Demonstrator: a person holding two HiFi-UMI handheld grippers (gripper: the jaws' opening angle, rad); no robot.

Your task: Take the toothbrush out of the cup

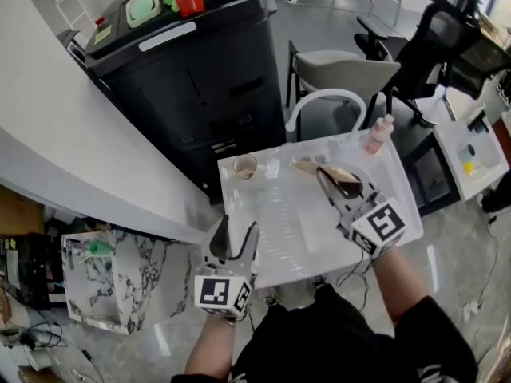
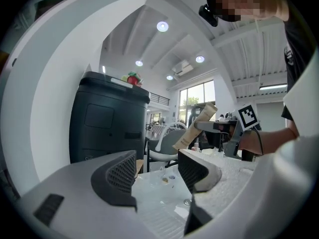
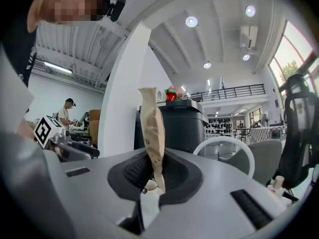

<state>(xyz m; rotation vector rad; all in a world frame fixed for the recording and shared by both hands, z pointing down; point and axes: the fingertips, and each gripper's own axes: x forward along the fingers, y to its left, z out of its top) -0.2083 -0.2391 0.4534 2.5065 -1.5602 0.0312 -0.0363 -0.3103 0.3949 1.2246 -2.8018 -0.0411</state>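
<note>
My right hand-held gripper (image 3: 153, 177) pinches paper-wrapped toothbrush (image 3: 152, 128), long axis crosswise to jaws, tip toward glass cup (image 1: 245, 166), apart; left hand-held gripper (image 2: 157, 171) wide, empty.

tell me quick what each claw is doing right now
Left claw: open, nothing between its jaws.
Right claw: closed, holding the paper-wrapped toothbrush.

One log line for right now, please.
left gripper: open, empty | right gripper: shut on wrapped toothbrush | cup: on tray, toothbrush out
</note>
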